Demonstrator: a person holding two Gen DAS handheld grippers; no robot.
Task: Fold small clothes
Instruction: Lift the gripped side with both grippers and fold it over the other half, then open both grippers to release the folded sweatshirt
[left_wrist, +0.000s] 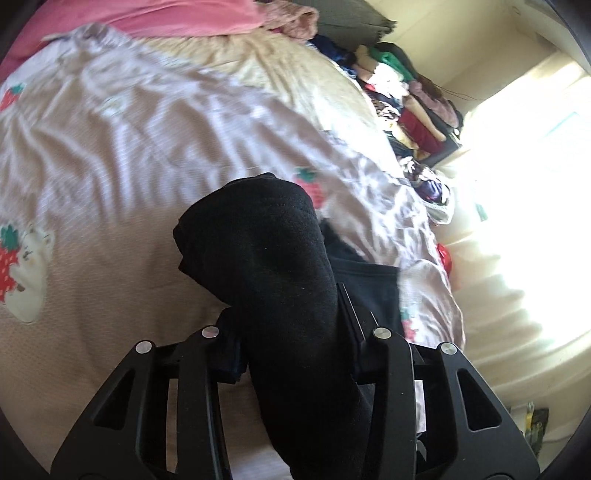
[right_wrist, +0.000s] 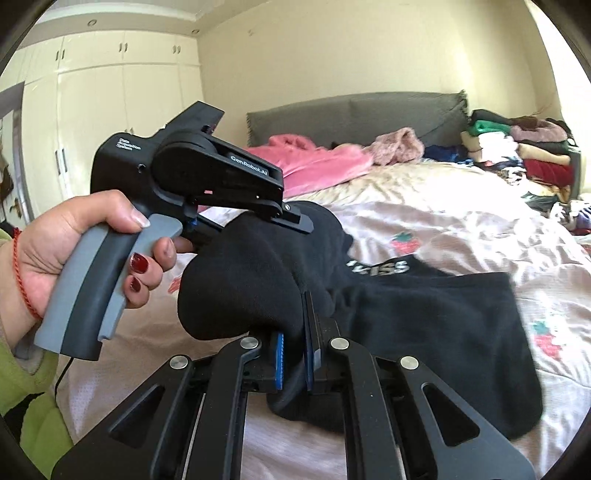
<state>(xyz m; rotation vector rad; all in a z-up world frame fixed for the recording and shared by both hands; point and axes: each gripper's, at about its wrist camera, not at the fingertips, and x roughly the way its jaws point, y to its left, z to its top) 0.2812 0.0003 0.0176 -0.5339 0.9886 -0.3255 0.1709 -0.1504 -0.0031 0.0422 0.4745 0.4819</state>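
Observation:
A black garment (right_wrist: 424, 325) with white lettering lies partly on the bed, one bunched end lifted. My right gripper (right_wrist: 293, 354) is shut on that bunched black fabric just above the bed. My left gripper (right_wrist: 291, 218) comes in from the left, held by a hand, and is shut on the same raised fold from above. In the left wrist view the black garment (left_wrist: 266, 266) fills the space between my left gripper's fingers (left_wrist: 295, 332) and hides the fingertips.
The bed has a pale pink strawberry-print cover (left_wrist: 129, 147). A pink blanket (right_wrist: 314, 162) and a grey headboard (right_wrist: 351, 118) are at the far end. A pile of folded clothes (right_wrist: 517, 155) stands at the bed's far right. White wardrobes (right_wrist: 110, 92) line the left wall.

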